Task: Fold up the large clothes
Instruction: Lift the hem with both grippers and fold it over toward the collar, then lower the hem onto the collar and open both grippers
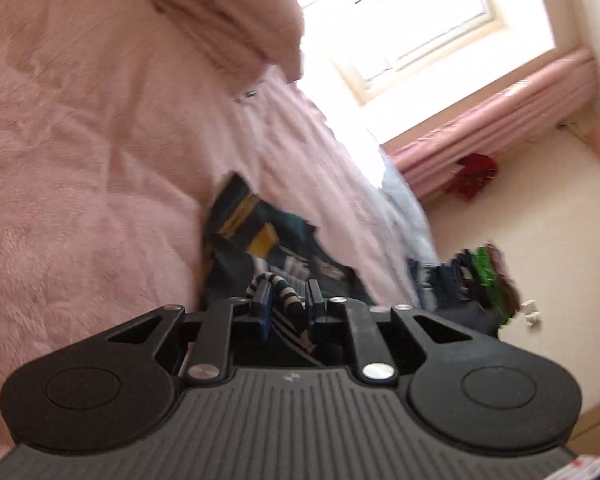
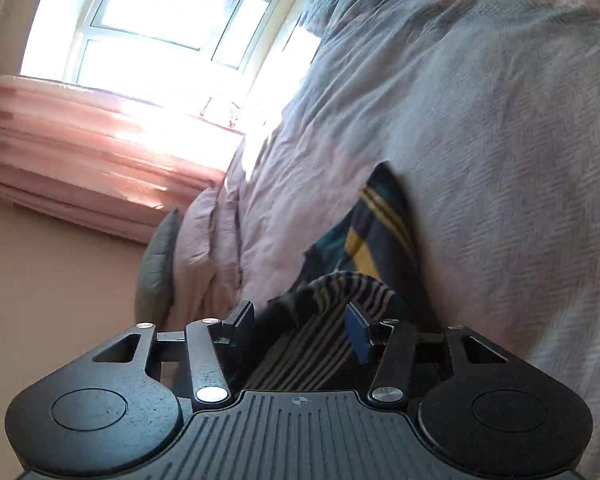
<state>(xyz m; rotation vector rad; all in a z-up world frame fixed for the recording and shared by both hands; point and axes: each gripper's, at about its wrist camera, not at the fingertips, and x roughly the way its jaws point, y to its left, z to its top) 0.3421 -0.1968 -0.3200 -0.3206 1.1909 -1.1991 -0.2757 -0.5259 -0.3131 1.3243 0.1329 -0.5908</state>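
A dark garment shows a black-and-white striped part (image 1: 284,290) and a navy, teal and yellow checked part (image 1: 252,224). My left gripper (image 1: 288,304) is shut on a bunched striped fold, with the blue pads pressing it from both sides. In the right wrist view the same striped cloth (image 2: 340,284) arches between the jaws of my right gripper (image 2: 300,316). These jaws stand wide apart and the blue pad (image 2: 360,336) does not press the cloth. The checked part (image 2: 372,232) lies beyond, on the bed cover (image 2: 480,140).
A fluffy pink blanket (image 1: 80,140) fills the left of the left wrist view. A bright window (image 2: 160,28) with pink curtain folds (image 2: 80,152) under it stands behind. A grey cushion (image 2: 160,260) leans at the bed's edge. Dark and green clothes (image 1: 472,276) are piled nearby.
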